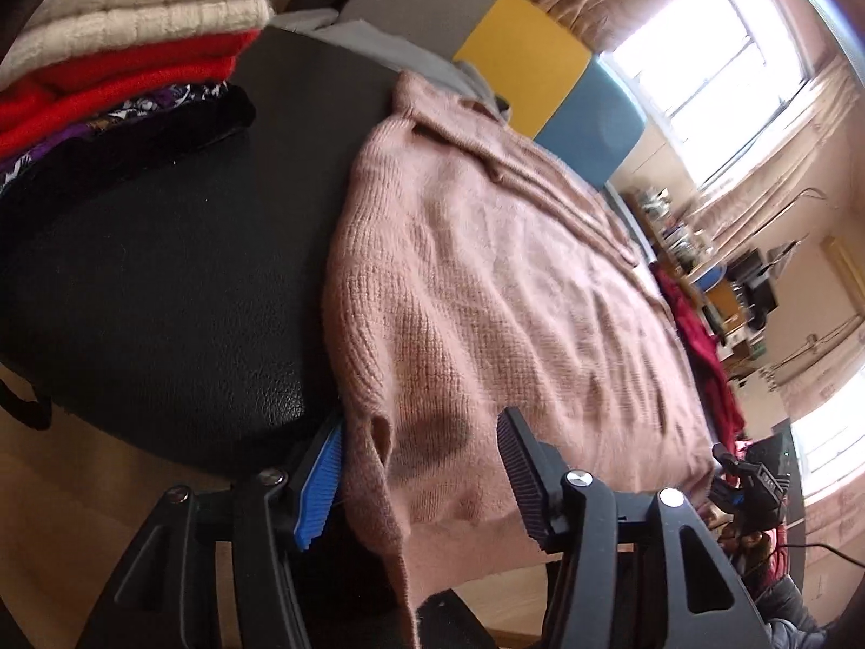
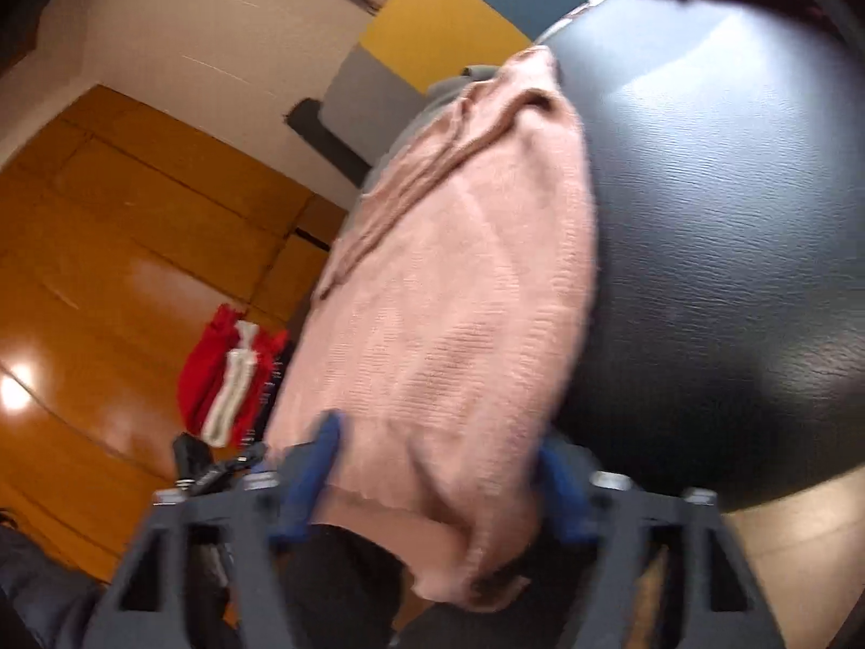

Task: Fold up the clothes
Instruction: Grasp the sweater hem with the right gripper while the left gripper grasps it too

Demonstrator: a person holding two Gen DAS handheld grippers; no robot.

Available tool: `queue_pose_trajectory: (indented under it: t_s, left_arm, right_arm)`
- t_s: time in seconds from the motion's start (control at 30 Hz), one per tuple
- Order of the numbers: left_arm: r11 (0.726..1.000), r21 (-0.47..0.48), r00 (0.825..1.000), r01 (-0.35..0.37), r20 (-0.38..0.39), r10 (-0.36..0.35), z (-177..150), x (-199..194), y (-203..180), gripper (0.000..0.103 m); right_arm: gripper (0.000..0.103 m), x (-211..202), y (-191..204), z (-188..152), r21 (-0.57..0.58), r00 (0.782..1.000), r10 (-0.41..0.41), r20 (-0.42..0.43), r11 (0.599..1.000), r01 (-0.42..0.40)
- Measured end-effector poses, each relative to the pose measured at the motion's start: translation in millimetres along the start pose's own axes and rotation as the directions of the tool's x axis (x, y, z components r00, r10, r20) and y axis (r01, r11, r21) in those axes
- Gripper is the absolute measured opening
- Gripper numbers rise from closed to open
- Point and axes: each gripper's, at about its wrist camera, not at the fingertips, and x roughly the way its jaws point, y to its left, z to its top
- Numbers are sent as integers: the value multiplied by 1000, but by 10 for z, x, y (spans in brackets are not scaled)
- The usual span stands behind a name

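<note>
A pink knitted sweater (image 1: pixel 486 281) lies spread flat on a black leather surface (image 1: pixel 162 270), with its hem hanging a little over the near edge. My left gripper (image 1: pixel 421 465) is at one hem corner. Its jaws stand apart with the cloth between them, and the blue pad (image 1: pixel 321 487) is against the sweater's folded side edge. In the right wrist view, which is blurred, the same sweater (image 2: pixel 459 297) runs away from me. My right gripper (image 2: pixel 440 465) straddles the other hem corner, its blue fingers (image 2: pixel 319 459) apart around the loose cloth.
A stack of folded red, cream and dark clothes (image 1: pixel 135 27) sits on the black surface (image 2: pixel 730 216) at the far left. A dark red garment (image 1: pixel 703 346) lies past the sweater's other side. Grey, yellow and blue panels (image 1: pixel 519 48) stand behind. Wooden floor (image 2: pixel 108 216) lies below.
</note>
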Motion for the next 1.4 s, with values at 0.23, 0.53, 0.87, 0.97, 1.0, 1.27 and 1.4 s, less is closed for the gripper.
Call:
queue_pose_trajectory:
  t_s: [0.23, 0.53, 0.87, 0.97, 1.0, 1.27, 1.4]
  left_arm:
    - [998, -8, 994, -70, -81, 69, 85, 117, -69, 56]
    - [992, 69, 991, -106, -70, 111, 50, 156, -272, 81]
    - [998, 22, 995, -58, -82, 59, 67, 39, -128, 9]
    - [995, -11, 993, 97, -73, -98, 74, -39, -136, 9]
    - [987, -17, 985, 160, -60, -160, 86, -102, -140, 9]
    - [910, -41, 910, 412, 67, -409, 416, -419, -168, 8]
    - [876, -20, 869, 482, 135, -475, 835, -397, -301, 8]
  right_arm:
    - [22, -132, -223, 15, 44, 1000, -16, 12, 999, 16]
    - [32, -190, -223, 56, 47, 1000, -16, -17, 999, 17]
    - [15, -176, -217, 10, 39, 989, -46, -139, 998, 52]
    - [12, -145, -188, 2, 63, 991, -25, -132, 997, 34]
    - [12, -117, -130, 2, 62, 991, 1, -134, 998, 8]
    - [12, -48, 326, 308, 9, 979, 187, -80, 982, -187]
    - [12, 37, 500, 614, -16, 969, 244, -38, 969, -245]
